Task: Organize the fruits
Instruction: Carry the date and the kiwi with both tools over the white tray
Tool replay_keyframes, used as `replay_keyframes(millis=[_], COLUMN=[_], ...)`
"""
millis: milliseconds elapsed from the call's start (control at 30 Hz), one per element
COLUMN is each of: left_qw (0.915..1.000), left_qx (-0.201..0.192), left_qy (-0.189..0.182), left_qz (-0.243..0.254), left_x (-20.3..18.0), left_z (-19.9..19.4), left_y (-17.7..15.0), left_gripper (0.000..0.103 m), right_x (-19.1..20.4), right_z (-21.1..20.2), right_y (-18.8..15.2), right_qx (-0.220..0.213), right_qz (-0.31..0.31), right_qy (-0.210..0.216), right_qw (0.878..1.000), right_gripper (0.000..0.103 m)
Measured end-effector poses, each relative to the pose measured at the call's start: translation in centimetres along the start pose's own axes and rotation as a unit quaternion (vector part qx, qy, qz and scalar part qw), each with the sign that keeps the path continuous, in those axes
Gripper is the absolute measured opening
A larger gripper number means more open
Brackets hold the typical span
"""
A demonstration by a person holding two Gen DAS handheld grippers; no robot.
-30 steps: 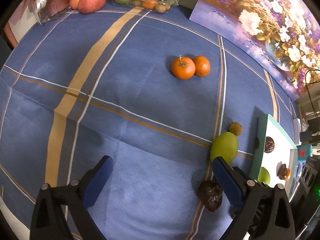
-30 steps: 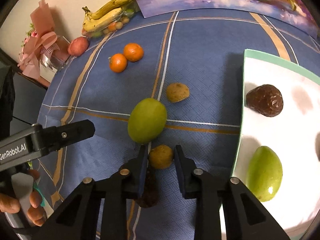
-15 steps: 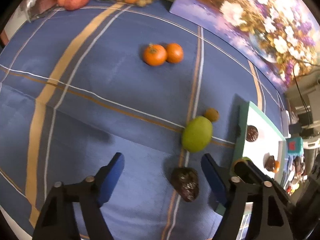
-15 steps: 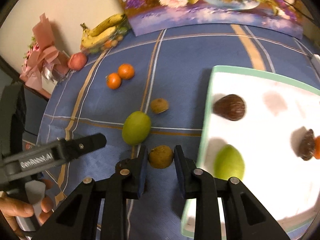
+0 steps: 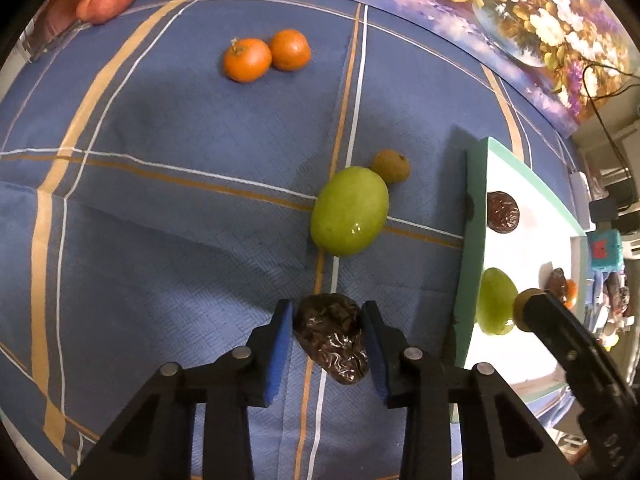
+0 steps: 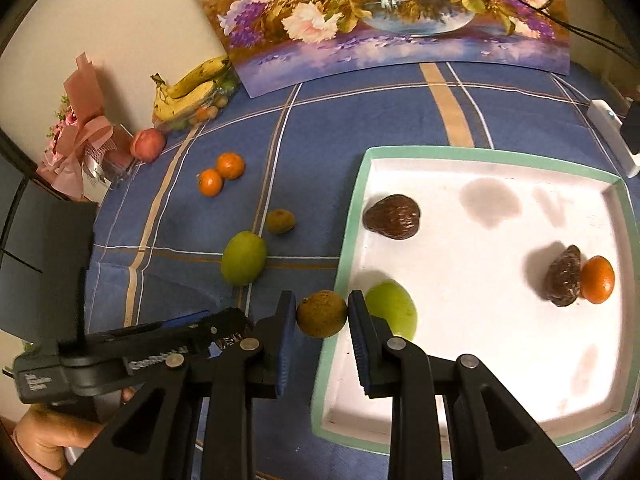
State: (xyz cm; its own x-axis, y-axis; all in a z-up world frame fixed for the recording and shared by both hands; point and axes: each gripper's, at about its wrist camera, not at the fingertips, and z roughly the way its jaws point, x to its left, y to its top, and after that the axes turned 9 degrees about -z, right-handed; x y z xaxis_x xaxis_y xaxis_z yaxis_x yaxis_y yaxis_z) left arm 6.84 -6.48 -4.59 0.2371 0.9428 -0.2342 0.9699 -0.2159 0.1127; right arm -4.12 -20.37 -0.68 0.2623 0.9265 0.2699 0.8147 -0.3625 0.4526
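My left gripper (image 5: 326, 322) is shut on a dark wrinkled fruit (image 5: 334, 338) low over the blue cloth. My right gripper (image 6: 322, 314) is shut on a small brown round fruit (image 6: 321, 313) and holds it in the air at the left rim of the white tray (image 6: 480, 156); this fruit also shows in the left wrist view (image 5: 525, 310). In the tray lie a green mango (image 6: 394, 310), two dark wrinkled fruits (image 6: 392, 216) (image 6: 564, 276) and an orange (image 6: 597, 279). On the cloth lie a green mango (image 5: 349, 211), a brown fruit (image 5: 391, 166) and two oranges (image 5: 246, 59).
Bananas (image 6: 192, 92) on a clear box, a red apple (image 6: 148, 145) and a pink bouquet (image 6: 80, 136) stand at the far left. A flower painting (image 6: 380, 12) leans along the back. A white power strip (image 6: 610, 136) lies right of the tray.
My left gripper has moved onto the dark wrinkled fruit and shut on it. My right gripper has carried the brown fruit up and right, from the cloth to the tray's rim.
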Motion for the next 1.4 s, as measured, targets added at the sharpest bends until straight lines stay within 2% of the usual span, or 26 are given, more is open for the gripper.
replay_keyframes(millis=[300,467,733,1033,1400], left_qw=[0.9982,0.9947,0.9890,0.9811,0.9708], left_qx=[-0.053,-0.086,-0.108,-0.104,-0.064], left_qy=[-0.011,-0.016,-0.027,-0.037,-0.007], left_qz=[0.024,0.054,0.098,0.159,0.231], left_x=[-1.9,-4.1,-7.3,-10.8,-14.3], left_z=[-3.1,-5.1,-6.9,-6.9,-3.6], left_y=[-0.1,-0.5,-1.4,-3.7,-6.8], left_gripper=[0.037,0.037,0.037,0.037,0.037], right_x=[-1.4,-2.5,-5.1,-8.6,-10.9], right_z=[-1.7,-2.8,-5.0,-7.6,-8.2], right_y=[0.0,0.1,-0.1,-0.9,-2.0], right_qx=[-0.022,-0.035,-0.054,-0.070,-0.057], right_qz=[0.009,0.020,0.031,0.048,0.049], right_qy=[0.004,-0.006,-0.040,-0.088,-0.125], right_qw=[1.000,0.999,0.997,0.992,0.989], right_gripper=[0.028,0.028,0.028,0.028,0.028])
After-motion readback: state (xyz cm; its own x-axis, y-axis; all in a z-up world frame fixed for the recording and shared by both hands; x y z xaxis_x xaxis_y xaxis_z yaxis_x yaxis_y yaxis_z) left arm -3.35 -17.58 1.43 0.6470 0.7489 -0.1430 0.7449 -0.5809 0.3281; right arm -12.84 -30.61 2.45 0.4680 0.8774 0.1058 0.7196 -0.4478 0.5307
